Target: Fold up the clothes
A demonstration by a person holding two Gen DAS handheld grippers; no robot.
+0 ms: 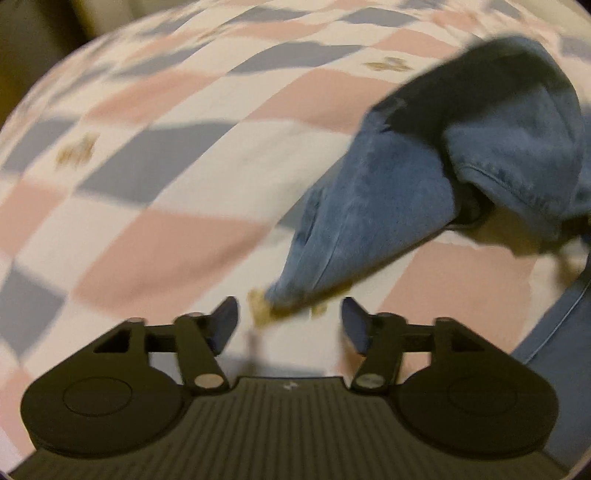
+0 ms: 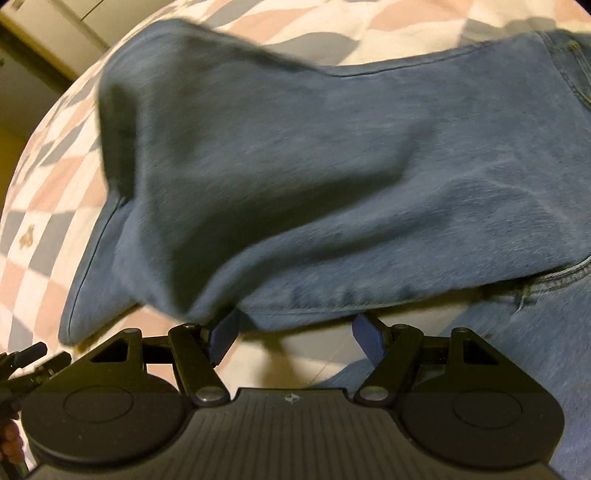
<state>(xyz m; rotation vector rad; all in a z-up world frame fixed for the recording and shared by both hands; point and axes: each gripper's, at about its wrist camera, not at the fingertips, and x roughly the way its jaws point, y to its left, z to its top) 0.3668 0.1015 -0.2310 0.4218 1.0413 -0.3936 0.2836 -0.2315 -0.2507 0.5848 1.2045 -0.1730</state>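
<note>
A pair of blue denim jeans (image 2: pixel 314 166) lies across a checkered bedsheet. In the left wrist view one jeans leg (image 1: pixel 369 214) runs from the upper right down to its hem just ahead of my left gripper (image 1: pixel 290 325), which is open with nothing between its fingers. In the right wrist view the denim is rumpled and fills most of the frame; its lower folded edge hangs just above my right gripper (image 2: pixel 295 336), which is open, its blue pads (image 2: pixel 221 338) close under the cloth but not shut on it. The image is motion-blurred.
The bed is covered by a pink, grey-blue and white checkered sheet (image 1: pixel 166 184) with small gold prints. Pale furniture (image 2: pixel 55 26) stands past the bed's far left edge. Part of the other gripper's hardware (image 2: pixel 26 358) shows at the lower left.
</note>
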